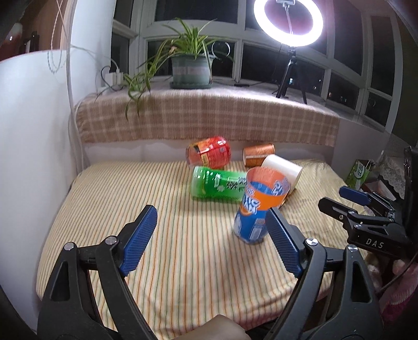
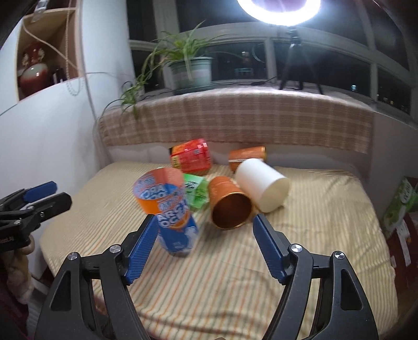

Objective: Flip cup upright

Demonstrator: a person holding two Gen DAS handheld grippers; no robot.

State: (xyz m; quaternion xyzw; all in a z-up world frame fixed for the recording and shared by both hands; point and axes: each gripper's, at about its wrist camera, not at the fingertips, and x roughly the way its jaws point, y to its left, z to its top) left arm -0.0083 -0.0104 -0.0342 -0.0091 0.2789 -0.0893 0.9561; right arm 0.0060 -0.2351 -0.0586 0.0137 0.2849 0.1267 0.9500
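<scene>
Beside blue-orange cup (image 2: 169,209), right tool (image 2: 203,227) gapes.

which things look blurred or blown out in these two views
Left wrist view: the ring light is blown out with white glare, the blue-orange cup is motion-smeared, and fisheye distortion bows the window frames. Right wrist view: the same cup blurs most, the plant is soft, and the light clips at the top edge.

Cup (image 1: 257,206) stands mouth-up on near-centre of striped cloth (image 1: 130,222). Other cups (image 1: 219,184) lie on their sides behind it. Potted plant (image 1: 190,68) sits on far ledge.
</scene>
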